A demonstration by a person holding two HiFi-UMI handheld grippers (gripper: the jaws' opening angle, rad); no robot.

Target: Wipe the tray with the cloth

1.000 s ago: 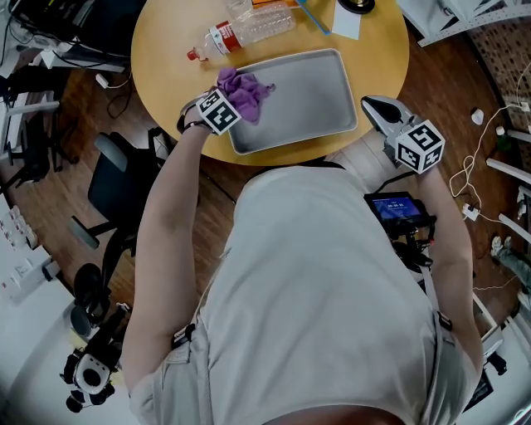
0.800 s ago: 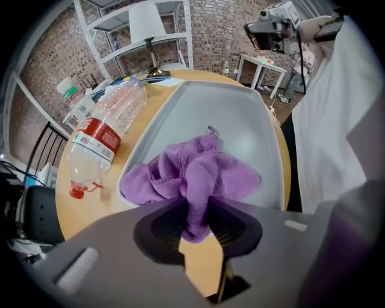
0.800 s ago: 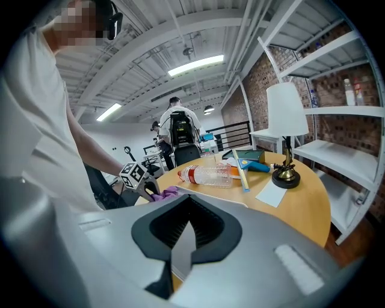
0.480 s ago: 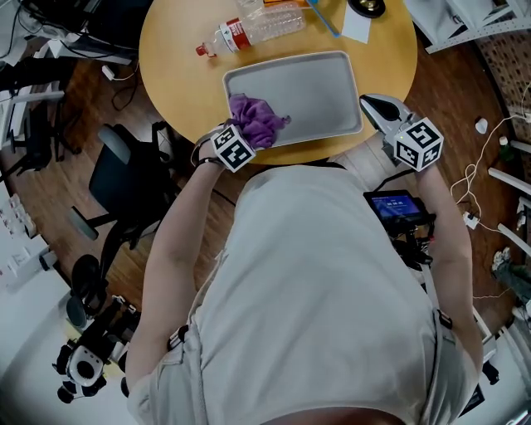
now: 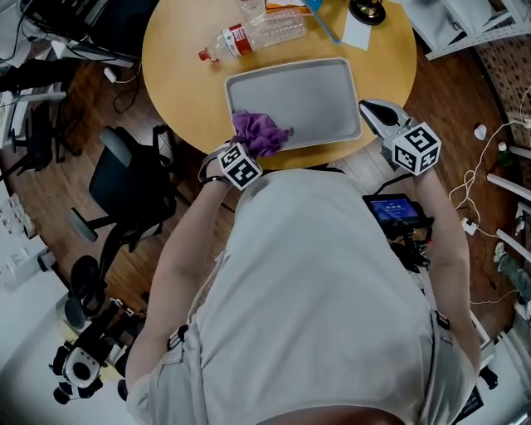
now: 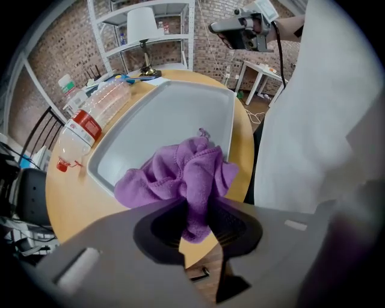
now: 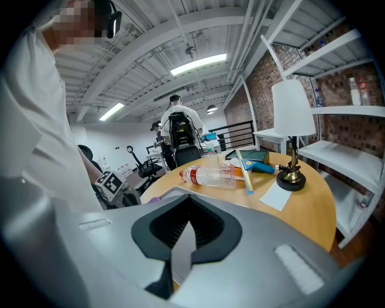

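The grey tray point(image 5: 319, 87) lies on the round wooden table point(image 5: 182, 75). A crumpled purple cloth point(image 5: 261, 133) rests on the tray's near left corner, by the rim. My left gripper point(image 5: 249, 151) is shut on the cloth. In the left gripper view the cloth point(image 6: 180, 177) bunches out of my left gripper point(image 6: 197, 231) onto the tray point(image 6: 162, 120). My right gripper point(image 5: 371, 109) sits at the tray's near right corner. In the right gripper view the right gripper point(image 7: 183, 252) has its pads closed on a thin grey strip of the tray's rim point(image 7: 157, 195).
A plastic bottle point(image 5: 253, 35) lies beyond the tray's far side, beside a paper sheet point(image 5: 355, 29) and a lamp base point(image 5: 367, 8). An office chair point(image 5: 124, 191) stands left of the table. A person point(image 7: 179, 129) stands far behind the table.
My left gripper has dragged the cloth from the tray's far left part toward its near left corner. The right gripper has stayed at the tray's right corner.
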